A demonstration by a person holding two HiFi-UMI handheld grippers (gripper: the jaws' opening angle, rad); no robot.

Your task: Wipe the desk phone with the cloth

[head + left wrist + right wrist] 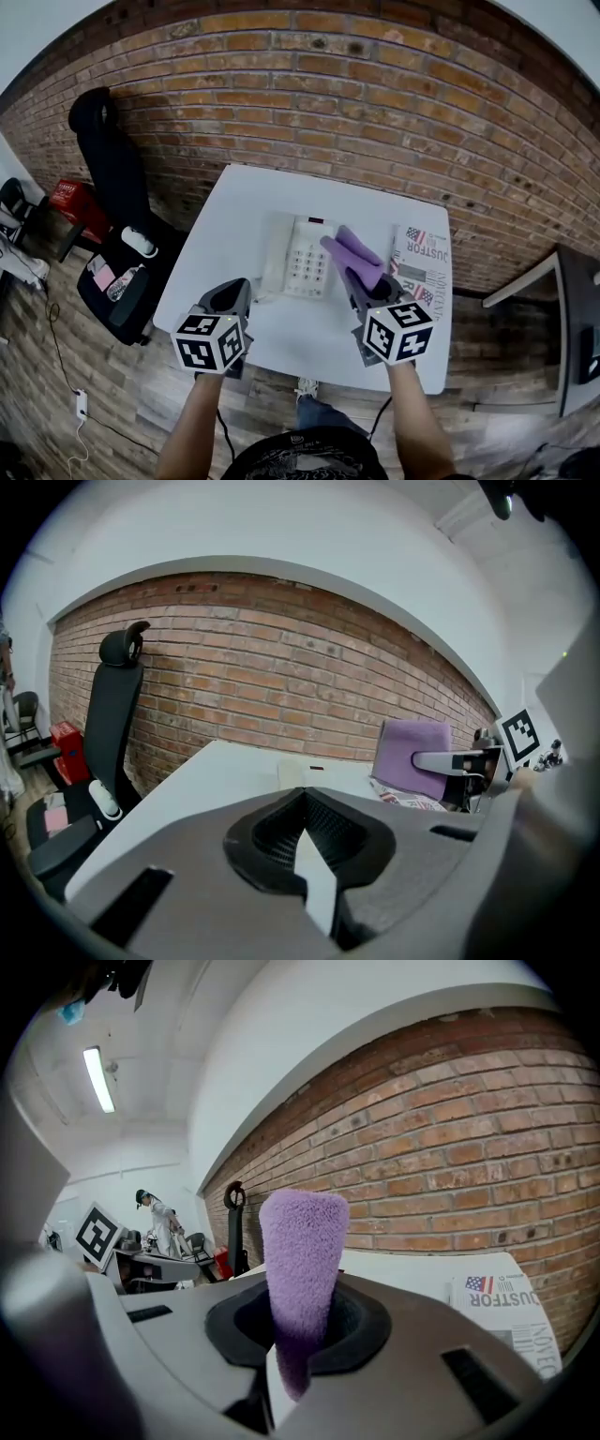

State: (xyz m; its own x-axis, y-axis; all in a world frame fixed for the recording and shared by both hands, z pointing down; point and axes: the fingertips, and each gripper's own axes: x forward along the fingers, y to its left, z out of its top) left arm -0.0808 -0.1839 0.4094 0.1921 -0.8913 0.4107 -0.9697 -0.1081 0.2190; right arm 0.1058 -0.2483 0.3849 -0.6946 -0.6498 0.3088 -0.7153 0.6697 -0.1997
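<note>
the right gripper (pixel 354 274) pinches a purple cloth (pixel 356 251) between its jaws. in the right gripper view the cloth (pixel 300 1279) stands up out of the jaws as a soft folded tongue. in the head view it overlaps the right edge of the white desk phone (pixel 298 255), and i cannot tell whether it touches it. the phone lies in the middle of the white table (pixel 234 206), with its handset (pixel 274 253) along its left side. a newspaper (pixel 424 262) lies flat just right of the phone, by the table's right edge. the left gripper (pixel 239 289) has its jaws pressed together on nothing and sits near the phone's front left corner, over the table's front. a black office chair (pixel 112 169) stands left of the table, before the brick wall (pixel 375 103).
</note>
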